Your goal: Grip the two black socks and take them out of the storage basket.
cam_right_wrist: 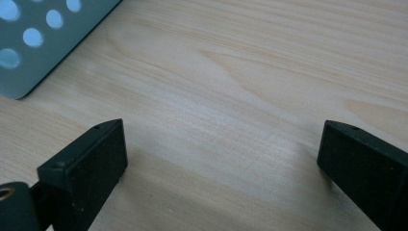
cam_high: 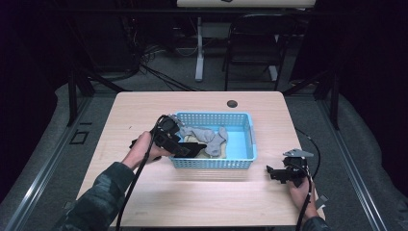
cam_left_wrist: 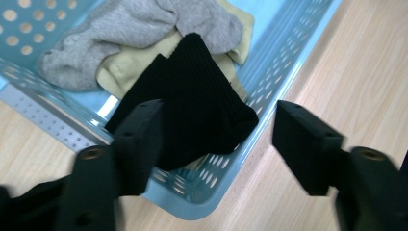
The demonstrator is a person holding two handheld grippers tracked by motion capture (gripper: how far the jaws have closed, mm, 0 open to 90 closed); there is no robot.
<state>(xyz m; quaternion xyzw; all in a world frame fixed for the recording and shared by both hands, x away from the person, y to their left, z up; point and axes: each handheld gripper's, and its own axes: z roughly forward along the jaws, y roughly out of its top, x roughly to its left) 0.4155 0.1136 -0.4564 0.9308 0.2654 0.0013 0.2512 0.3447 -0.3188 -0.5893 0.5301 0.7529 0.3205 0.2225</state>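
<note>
A light blue perforated basket (cam_high: 214,163) stands in the middle of the wooden table (cam_high: 192,202). Inside lie a grey sock (cam_high: 208,135), a beige sock (cam_left_wrist: 120,72) and a black sock (cam_left_wrist: 197,96). The black sock rests against the basket's near left corner, its end up on the wall (cam_left_wrist: 269,67). My left gripper (cam_high: 188,148) hangs over that corner, jaws apart, with the black sock between and below them (cam_left_wrist: 219,113); the right jaw stands clear of it. To the right of the basket, my right gripper (cam_high: 275,173) is low over bare table and wide open (cam_right_wrist: 221,130).
The basket's corner (cam_right_wrist: 29,43) is at the upper left in the right gripper view. A small round hole (cam_high: 232,103) sits near the table's far edge. Beyond the table stand a chair (cam_high: 255,43) and a desk leg (cam_high: 199,53).
</note>
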